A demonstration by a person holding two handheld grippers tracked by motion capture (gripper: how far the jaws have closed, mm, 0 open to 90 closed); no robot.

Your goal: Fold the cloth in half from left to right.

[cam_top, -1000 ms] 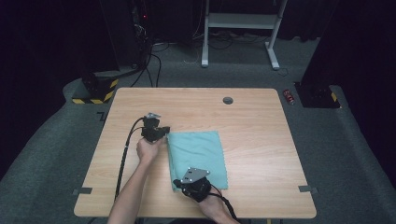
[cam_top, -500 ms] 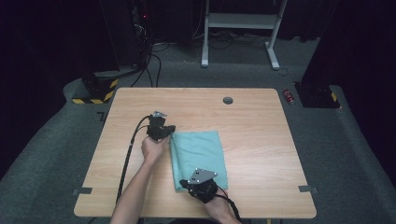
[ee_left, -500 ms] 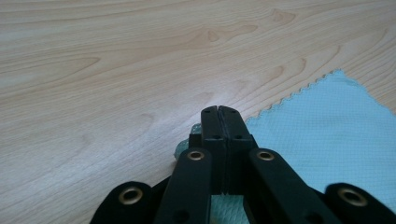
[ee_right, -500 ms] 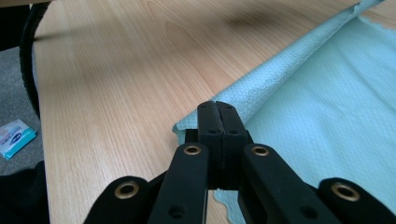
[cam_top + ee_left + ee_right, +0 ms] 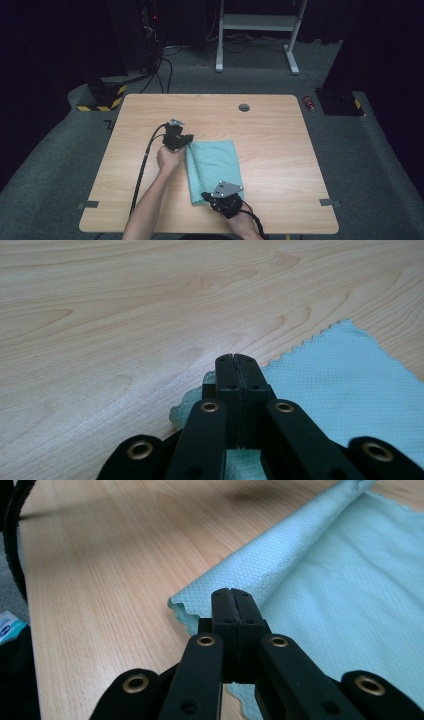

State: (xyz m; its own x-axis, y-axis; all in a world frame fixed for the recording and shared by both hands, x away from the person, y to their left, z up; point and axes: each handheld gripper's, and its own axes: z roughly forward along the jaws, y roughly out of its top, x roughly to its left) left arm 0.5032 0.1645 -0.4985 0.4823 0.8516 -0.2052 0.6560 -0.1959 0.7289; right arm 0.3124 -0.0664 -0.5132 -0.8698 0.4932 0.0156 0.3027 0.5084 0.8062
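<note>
With both jaws clamped on the cloth (image 5: 215, 167), the left gripper (image 5: 176, 139) at its far corner and the right gripper (image 5: 226, 200) at its near corner, the left edge is lifted over the table (image 5: 280, 150), so the fold looks only begun.

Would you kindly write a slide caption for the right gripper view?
Right claw, shut on the edge of a teal cloth, folds it over on the wooden table.

Cloth (image 5: 215, 167) lay on table (image 5: 280, 150), near the front edge. Left gripper (image 5: 176, 137) at its far-left corner; right gripper (image 5: 225, 200) at near edge.
</note>
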